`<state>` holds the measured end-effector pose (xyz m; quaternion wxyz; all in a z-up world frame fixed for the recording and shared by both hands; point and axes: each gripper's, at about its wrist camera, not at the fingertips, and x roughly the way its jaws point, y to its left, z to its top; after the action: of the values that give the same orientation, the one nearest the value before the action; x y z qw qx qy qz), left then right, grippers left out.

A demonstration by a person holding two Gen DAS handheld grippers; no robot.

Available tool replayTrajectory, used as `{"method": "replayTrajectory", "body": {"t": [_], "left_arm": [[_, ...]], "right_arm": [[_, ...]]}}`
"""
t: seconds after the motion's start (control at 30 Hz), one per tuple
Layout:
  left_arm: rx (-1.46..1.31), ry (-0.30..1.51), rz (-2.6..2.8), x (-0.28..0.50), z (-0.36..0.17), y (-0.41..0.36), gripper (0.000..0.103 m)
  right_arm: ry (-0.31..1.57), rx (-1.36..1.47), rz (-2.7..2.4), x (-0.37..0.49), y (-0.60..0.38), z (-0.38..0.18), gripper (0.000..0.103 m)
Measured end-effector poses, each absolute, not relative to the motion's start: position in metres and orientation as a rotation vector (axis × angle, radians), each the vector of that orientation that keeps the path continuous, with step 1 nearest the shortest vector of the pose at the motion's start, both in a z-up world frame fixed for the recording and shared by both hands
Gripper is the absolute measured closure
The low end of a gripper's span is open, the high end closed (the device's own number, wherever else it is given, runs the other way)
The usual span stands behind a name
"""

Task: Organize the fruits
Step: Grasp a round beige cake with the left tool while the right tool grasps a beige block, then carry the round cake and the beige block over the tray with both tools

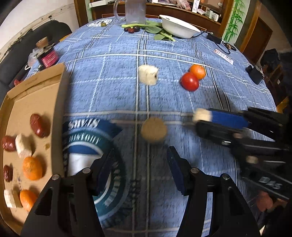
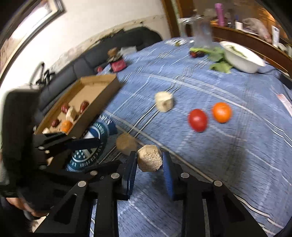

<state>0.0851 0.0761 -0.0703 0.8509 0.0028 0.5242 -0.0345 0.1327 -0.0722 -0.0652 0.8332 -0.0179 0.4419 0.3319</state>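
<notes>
A cardboard tray [image 1: 60, 102] at the left holds oranges [image 1: 32, 168], dark red fruits [image 1: 38, 125] and pale chunks [image 1: 22, 146]. On the blue cloth lie a red tomato [image 1: 189, 81], an orange [image 1: 197, 71], a white chunk [image 1: 147, 74] and a tan round piece [image 1: 153, 129]. My left gripper [image 1: 138, 170] is open and empty, just short of the tan piece. My right gripper [image 2: 150, 165] is shut on a beige chunk [image 2: 149, 160]; it also shows in the left wrist view [image 1: 199, 118]. The tray [image 2: 102, 94], tomato [image 2: 198, 120] and orange [image 2: 221, 112] show in the right wrist view.
At the far end stand a white bowl [image 1: 178, 26], green leaves [image 1: 155, 30], dark plums [image 1: 132, 29] and a clear pitcher [image 1: 134, 10]. A red-labelled jar [image 1: 46, 54] sits beyond the tray. A charger and cable [image 1: 217, 39] lie at the far right edge.
</notes>
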Motion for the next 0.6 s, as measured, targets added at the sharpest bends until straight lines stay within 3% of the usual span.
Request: {"method": "replayTrajectory", "body": {"t": [0.2, 0.27, 0.3, 0.6], "left_arm": [[0.025, 1.081, -0.055, 0.108, -0.075, 0.065, 0.048], [0.036, 1.067, -0.050, 0.110, -0.075, 0.063, 0.063], [0.034, 1.064, -0.057, 0.110, -0.074, 0.062, 0.077], [0.024, 1.038, -0.045, 0.091, -0.063, 0.065, 0.076]], "right_arm": [[0.909, 0.009, 0.641, 0.128, -0.101, -0.055, 0.074], [0.905, 0.020, 0.633, 0.127, -0.106, -0.053, 0.074], [0.902, 0.022, 0.631, 0.126, -0.107, -0.052, 0.074], [0.860, 0.016, 0.647, 0.113, -0.107, -0.034, 0.074]]}}
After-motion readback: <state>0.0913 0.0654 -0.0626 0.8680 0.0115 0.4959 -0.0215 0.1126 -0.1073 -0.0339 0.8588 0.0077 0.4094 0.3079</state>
